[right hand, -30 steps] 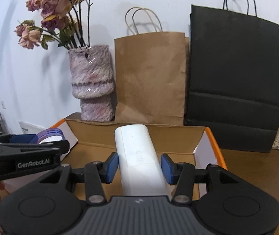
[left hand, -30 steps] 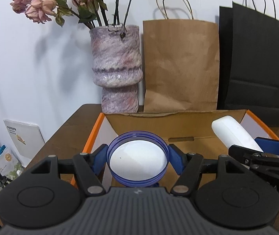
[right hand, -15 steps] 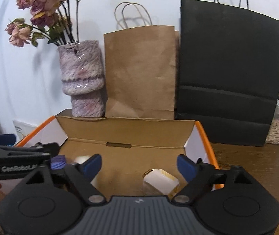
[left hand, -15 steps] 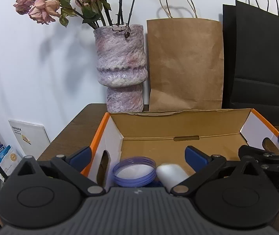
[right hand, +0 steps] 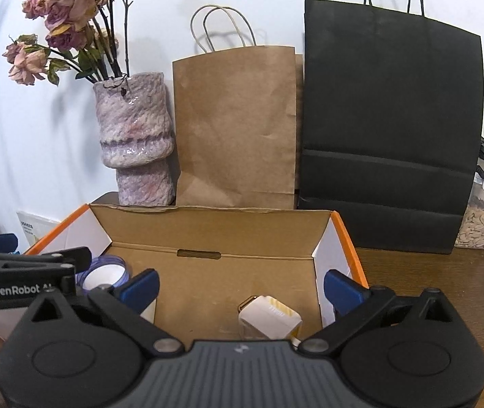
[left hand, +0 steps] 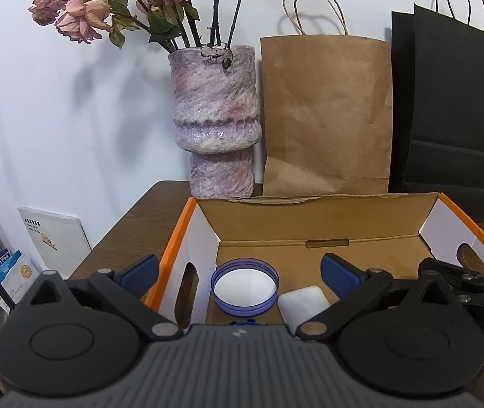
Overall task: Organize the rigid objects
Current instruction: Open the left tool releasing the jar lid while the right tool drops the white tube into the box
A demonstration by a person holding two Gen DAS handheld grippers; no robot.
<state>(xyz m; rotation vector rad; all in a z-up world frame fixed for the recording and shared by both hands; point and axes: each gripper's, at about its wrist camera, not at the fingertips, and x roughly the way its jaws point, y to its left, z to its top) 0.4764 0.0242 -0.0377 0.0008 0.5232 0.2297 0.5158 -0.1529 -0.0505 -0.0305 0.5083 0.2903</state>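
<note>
Wooden tabletop (right hand: 429, 272) carried the cardboard box (left hand: 310, 214). Left gripper (left hand: 238, 267) and right gripper (right hand: 240, 287) hung wide-spread and empty above it. Blue lid (left hand: 244, 287), white case (left hand: 304, 302) and small white box (right hand: 270, 316) lay inside; a careless descent could knock them.

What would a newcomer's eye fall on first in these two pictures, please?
Probably the open orange-edged cardboard box on the brown wooden table, with a round blue-rimmed plastic lid lying inside at its left. Behind it stand a mottled purple vase of dried roses, a brown paper bag and a black one.
</note>
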